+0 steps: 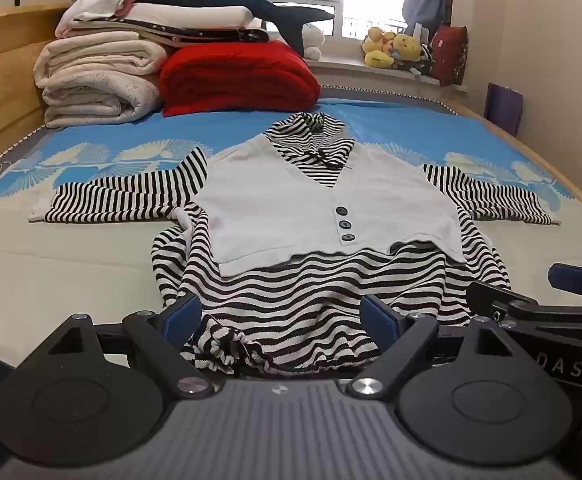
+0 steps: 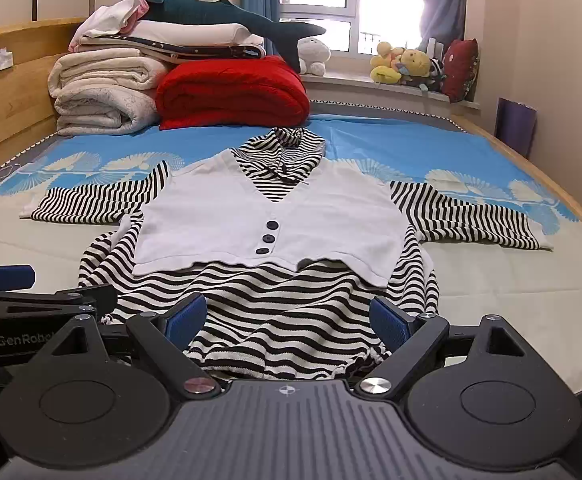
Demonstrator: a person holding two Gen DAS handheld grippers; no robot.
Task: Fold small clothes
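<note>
The right gripper sat spread wide over the hem of a striped top lying flat on the bed; the left gripper was just beside it.

The left gripper and right gripper were held side by side, level and pointing forward, each with its jaws spread wide and nothing pinched between the blue pads.

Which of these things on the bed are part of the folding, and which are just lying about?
Part of the job:
striped dress
left gripper, jaws open
right gripper, jaws open

Just lying about:
red blanket
white quilts
shark toy
plush toys
bed
</note>
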